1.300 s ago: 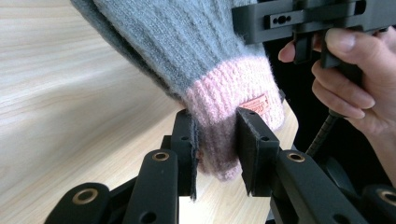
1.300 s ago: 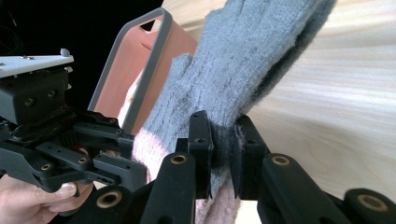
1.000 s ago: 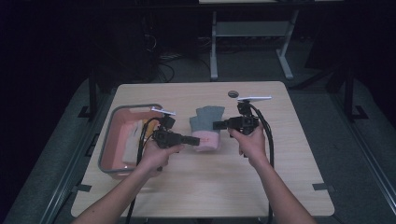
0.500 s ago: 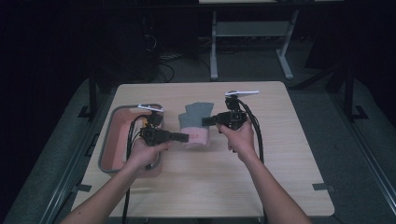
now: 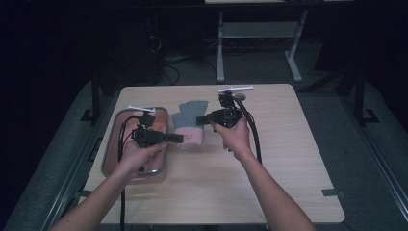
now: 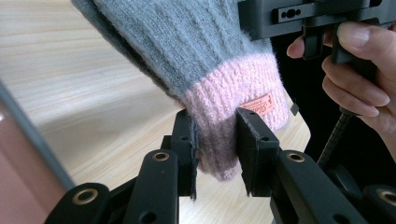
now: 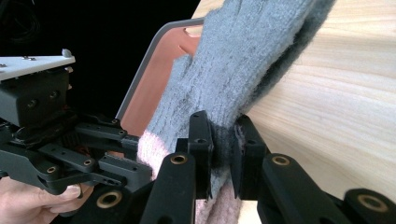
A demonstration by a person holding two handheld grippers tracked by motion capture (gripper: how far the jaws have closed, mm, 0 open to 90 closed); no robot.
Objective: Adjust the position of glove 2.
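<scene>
The wooden table point(image 5: 288, 159) is holding a pink tray point(image 5: 111, 153). Over them, a soft, floppy glove point(image 5: 190, 126) is hanging light. The left gripper point(image 6: 215, 142) is pinching its pink cuff; the right gripper point(image 7: 223, 140) is squeezing the grey part.

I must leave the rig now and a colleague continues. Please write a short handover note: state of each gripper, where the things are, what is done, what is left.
Left gripper: shut on the pink cuff of the glove, near its orange label.
Right gripper: shut on the grey part of the same glove, at its edge.
Things: the glove hangs stretched between the two grippers, lifted off the wooden table. The tray with the grey rim sits at the table's left edge, beside the left gripper.
Done: glove gripped by both grippers and raised.
Left: probably carry it over the tray, lower it in and open both sets of fingers; this is my guess.
</scene>
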